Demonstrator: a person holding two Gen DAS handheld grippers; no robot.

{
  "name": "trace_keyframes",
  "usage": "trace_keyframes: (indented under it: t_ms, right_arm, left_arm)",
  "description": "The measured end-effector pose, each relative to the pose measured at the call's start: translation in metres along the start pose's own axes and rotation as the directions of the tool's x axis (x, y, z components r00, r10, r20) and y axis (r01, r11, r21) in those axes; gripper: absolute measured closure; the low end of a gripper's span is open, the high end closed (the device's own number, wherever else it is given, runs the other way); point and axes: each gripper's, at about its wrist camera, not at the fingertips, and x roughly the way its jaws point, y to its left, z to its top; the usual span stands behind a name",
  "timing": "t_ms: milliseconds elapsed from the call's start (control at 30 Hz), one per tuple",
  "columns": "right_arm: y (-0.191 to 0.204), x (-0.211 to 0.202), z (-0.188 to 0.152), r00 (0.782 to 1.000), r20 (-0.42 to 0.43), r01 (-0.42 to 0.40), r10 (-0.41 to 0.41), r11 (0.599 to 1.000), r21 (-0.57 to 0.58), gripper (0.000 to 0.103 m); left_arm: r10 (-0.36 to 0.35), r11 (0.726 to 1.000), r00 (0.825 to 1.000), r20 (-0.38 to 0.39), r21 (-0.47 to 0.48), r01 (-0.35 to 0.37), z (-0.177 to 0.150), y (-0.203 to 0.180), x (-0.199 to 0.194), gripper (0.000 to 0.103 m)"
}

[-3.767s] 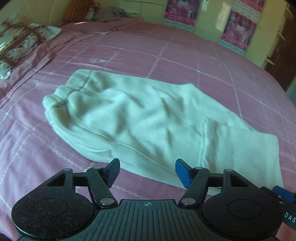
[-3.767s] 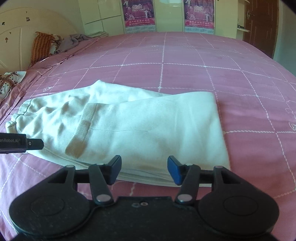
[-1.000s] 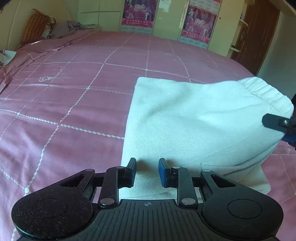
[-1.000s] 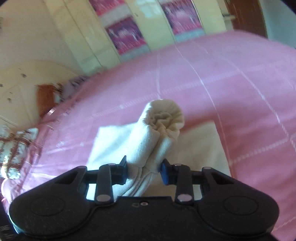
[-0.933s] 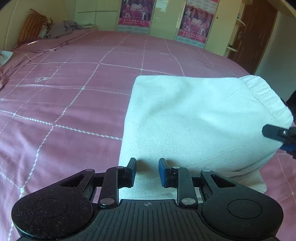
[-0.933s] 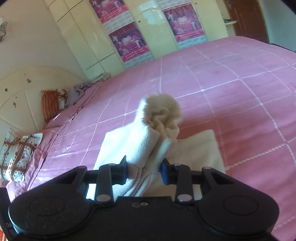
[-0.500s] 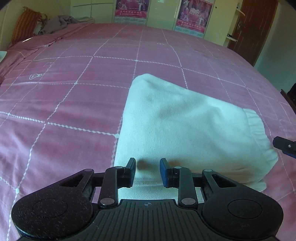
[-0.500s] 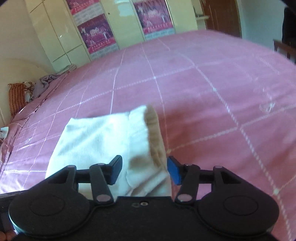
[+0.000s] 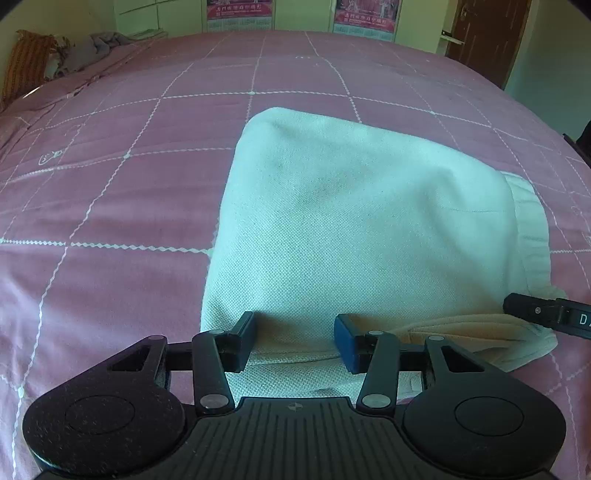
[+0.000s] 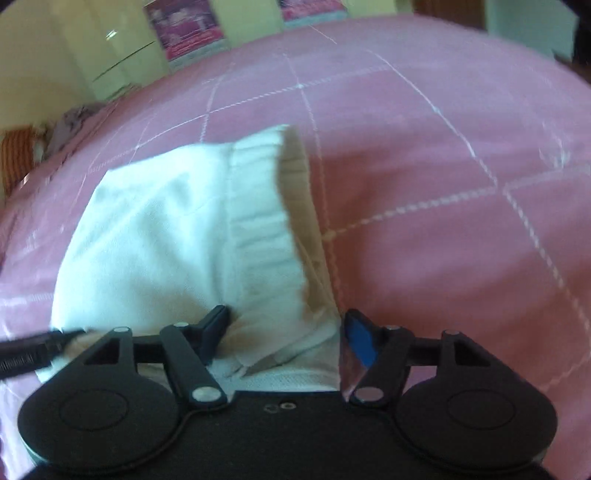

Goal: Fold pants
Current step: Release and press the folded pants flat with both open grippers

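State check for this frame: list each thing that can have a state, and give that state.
pants: folded into a compact stack, lying on the bed, elastic waistband on top at the right edge
left gripper: open, pants edge between the fingers
right gripper: open, waistband end between the fingers
door: closed

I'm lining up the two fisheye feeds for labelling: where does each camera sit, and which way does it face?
Left wrist view: sits on the left gripper, low over the bedspread, facing across the folded pants toward the wardrobe and door; its open fingers show, and the right gripper's tip at right.
Right wrist view: sits on the right gripper, looking along the pants' elastic waistband; its open fingers show, and the left gripper's tip at left.
Shared: the pants, the pink bedspread, the wall posters.
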Motion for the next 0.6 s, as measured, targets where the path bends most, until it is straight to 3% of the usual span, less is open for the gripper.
trace_keyframes:
  t_ms: [133,300,433,500,567,600]
  right_arm:
    - [0.013,-0.003,-0.001,0.999,0.020,0.048,-0.046,0.996,-0.080,0.033]
    - [0.018,-0.014,-0.001,0.998,0.034,0.062,-0.059,0.994,-0.095,0.029]
    - [0.028,-0.044,0.000,0.987,0.133,0.111,-0.089,0.980,-0.167,0.031]
    - [0.035,-0.056,0.004,0.976,0.200,0.133,-0.092,0.970,-0.206,0.037]
    - [0.046,-0.062,0.009,0.967,0.239,0.146,-0.084,0.957,-0.252,0.059]
    - [0.052,-0.063,0.011,0.965,0.248,0.148,-0.078,0.949,-0.277,0.062]
  left_arm:
    - [0.005,1.000,1.000,0.006,0.009,-0.005,0.000,-0.001,-0.001,0.056]
    - [0.009,1.000,1.000,0.005,0.009,-0.009,0.001,-0.001,-0.002,0.056]
    - [0.015,1.000,1.000,0.010,0.011,-0.016,0.000,-0.002,-0.003,0.055]
    - [0.016,1.000,1.000,0.008,0.012,-0.016,0.000,-0.003,-0.004,0.055]
    - [0.015,1.000,1.000,0.005,0.013,-0.015,0.002,-0.002,-0.006,0.055]
    - [0.015,1.000,1.000,0.003,0.015,-0.015,0.003,-0.002,-0.007,0.055]
